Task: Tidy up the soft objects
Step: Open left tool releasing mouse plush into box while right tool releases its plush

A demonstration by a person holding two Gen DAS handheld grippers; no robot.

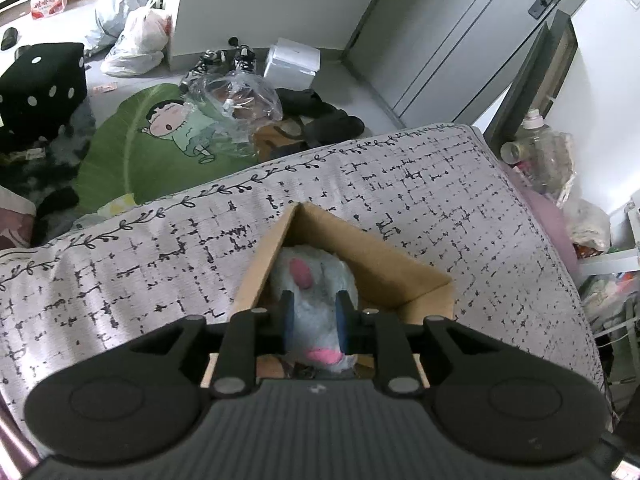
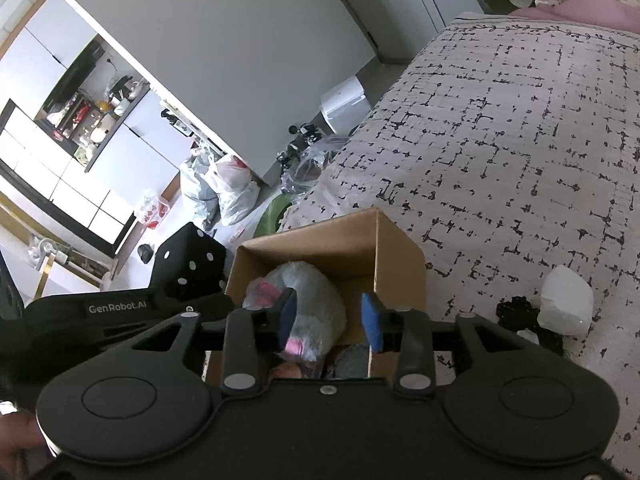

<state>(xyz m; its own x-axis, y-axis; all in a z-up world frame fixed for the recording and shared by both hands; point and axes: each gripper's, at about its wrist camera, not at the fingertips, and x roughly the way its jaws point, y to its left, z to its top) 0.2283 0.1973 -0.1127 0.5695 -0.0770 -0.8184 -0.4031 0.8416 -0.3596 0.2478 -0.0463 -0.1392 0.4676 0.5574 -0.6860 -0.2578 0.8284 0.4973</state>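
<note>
Pale grey plush toy with pink patches (image 1: 320, 292) lies inside the open brown cardboard box (image 1: 384, 256) on the bed, my left gripper (image 1: 315, 316) pinching it, right gripper (image 2: 329, 322) parted beside it; next, release and fetch another soft item

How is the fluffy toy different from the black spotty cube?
The fluffy toy is pale with pink patches; the black cube has white dots. The toy is rounded and sits inside the cardboard box on the bed; the cube is boxy and sits on the floor. Both look soft.

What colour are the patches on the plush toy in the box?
Pink, on pale blue-white fur of the plush toy; clearest in the left wrist view.
</note>
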